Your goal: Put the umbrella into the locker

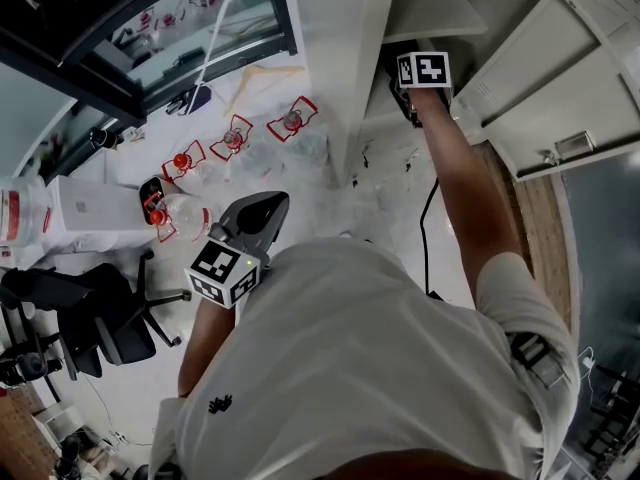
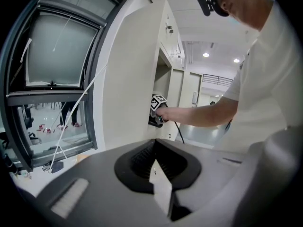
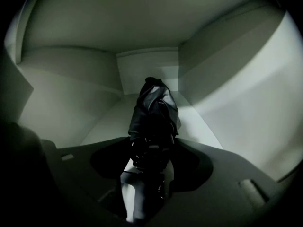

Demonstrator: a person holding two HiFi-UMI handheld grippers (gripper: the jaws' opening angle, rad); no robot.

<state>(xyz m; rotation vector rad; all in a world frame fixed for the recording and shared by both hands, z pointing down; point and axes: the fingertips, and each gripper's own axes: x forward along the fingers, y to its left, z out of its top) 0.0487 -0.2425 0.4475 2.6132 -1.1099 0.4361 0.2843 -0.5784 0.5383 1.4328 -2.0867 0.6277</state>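
In the right gripper view a dark folded umbrella (image 3: 154, 110) points into the pale locker (image 3: 236, 93), lying low over its floor. My right gripper (image 3: 147, 162) is shut on its near end. From the head view the right arm reaches into the open locker compartment (image 1: 430, 8), and only the right gripper (image 1: 408, 96) and its marker cube show; the umbrella is hidden there. The left gripper view also catches the right gripper (image 2: 156, 116) at the locker's opening (image 2: 163, 84). My left gripper (image 1: 268, 206) hangs near the body, shut with nothing in it (image 2: 158, 186).
The locker door (image 1: 560, 78) stands open to the right of the arm. Several red-capped bottles (image 1: 235, 138) lie on the floor at left, near an office chair (image 1: 100, 318). A black cable (image 1: 430, 218) runs down the floor. A window (image 2: 52, 51) is left of the locker.
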